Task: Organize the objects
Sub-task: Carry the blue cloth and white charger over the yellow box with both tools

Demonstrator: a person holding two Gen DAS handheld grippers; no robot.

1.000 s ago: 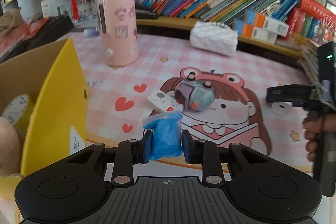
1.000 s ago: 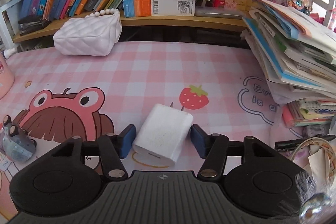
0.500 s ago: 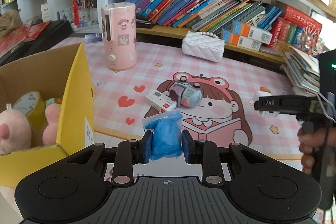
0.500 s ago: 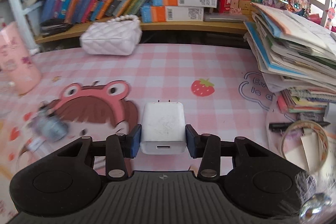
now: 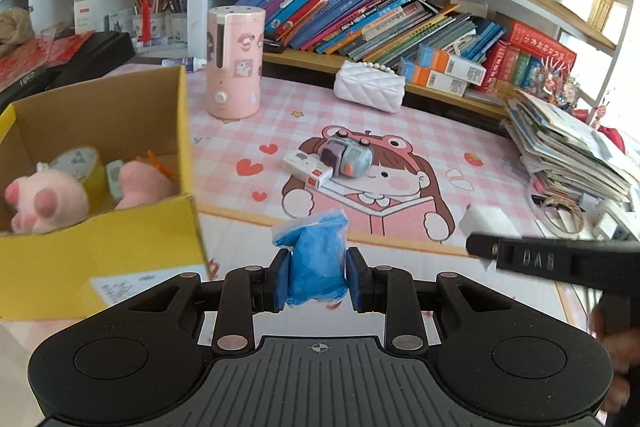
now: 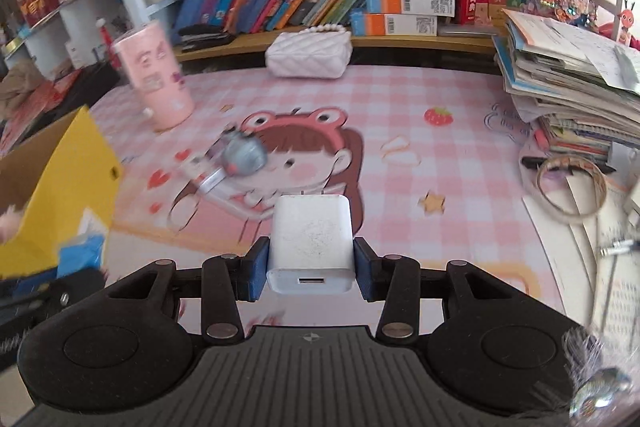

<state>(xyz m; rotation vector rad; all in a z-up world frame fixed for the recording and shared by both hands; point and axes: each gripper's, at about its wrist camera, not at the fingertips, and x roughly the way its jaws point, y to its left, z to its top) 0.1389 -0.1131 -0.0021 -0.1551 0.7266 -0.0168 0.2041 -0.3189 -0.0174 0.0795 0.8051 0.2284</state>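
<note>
The left gripper (image 5: 319, 281) has its jaws clamped on a blue bag (image 5: 316, 267), held above the table's (image 5: 460, 131) near edge, just right of a yellow box (image 5: 100, 239) at the left edge. The right gripper (image 6: 310, 269) has its jaws closed on a white charger (image 6: 311, 241), above the table's near middle. A grey toy (image 5: 348, 159) and a small white carton (image 5: 307, 169) lie touching mid-table.

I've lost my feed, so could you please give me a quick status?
Left tongs shut on blue bag. Right tongs shut on white charger. Yellow box left, nothing blocking.
</note>
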